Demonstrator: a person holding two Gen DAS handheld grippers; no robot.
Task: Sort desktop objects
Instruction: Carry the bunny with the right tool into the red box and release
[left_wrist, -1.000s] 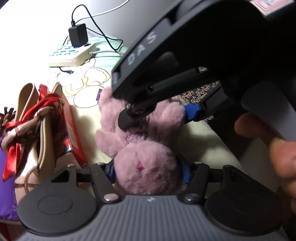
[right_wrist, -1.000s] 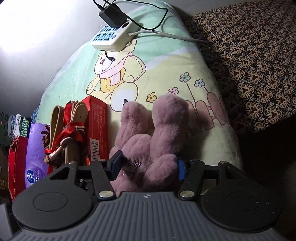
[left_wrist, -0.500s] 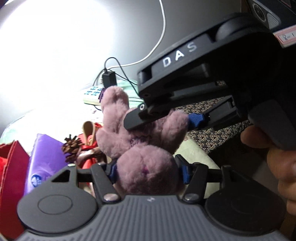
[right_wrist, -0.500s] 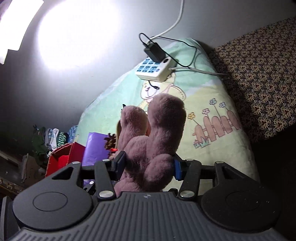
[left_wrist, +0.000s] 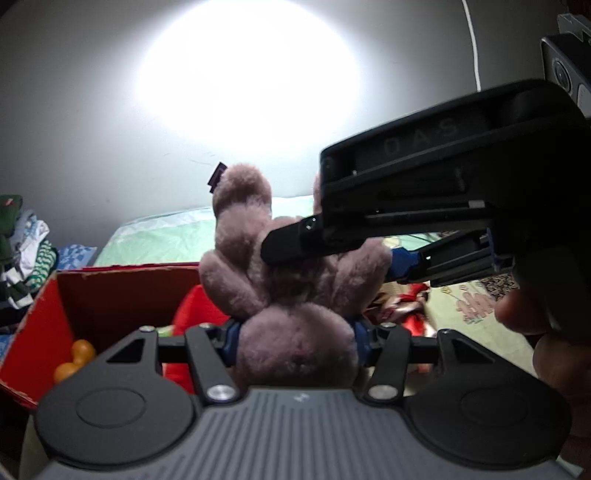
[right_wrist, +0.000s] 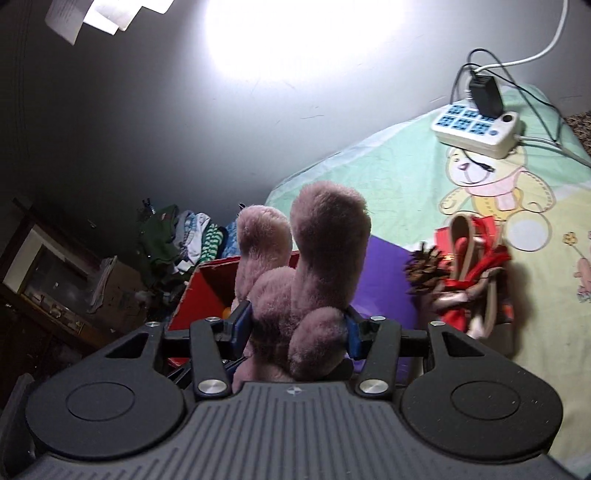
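Observation:
A mauve plush toy hangs in the air, held by both grippers at once. My left gripper has its blue pads pressed into the toy's round lower body, and its jaws are still closing. My right gripper is shut on the same plush toy, whose two long limbs stick up in front of the camera. In the left wrist view the right gripper reaches in from the right across the toy's middle. An open red box lies below and left of the toy, with orange balls inside.
On the cartoon-print cloth lie a purple packet, a pine cone, ribboned sandals and a white power strip with cables. Clothes are piled beyond the red box. A person's hand holds the right gripper.
Both grippers have lifted the plush toy off the cloth and carried it left, toward the red box. The sandals and power strip have slid away to the right.

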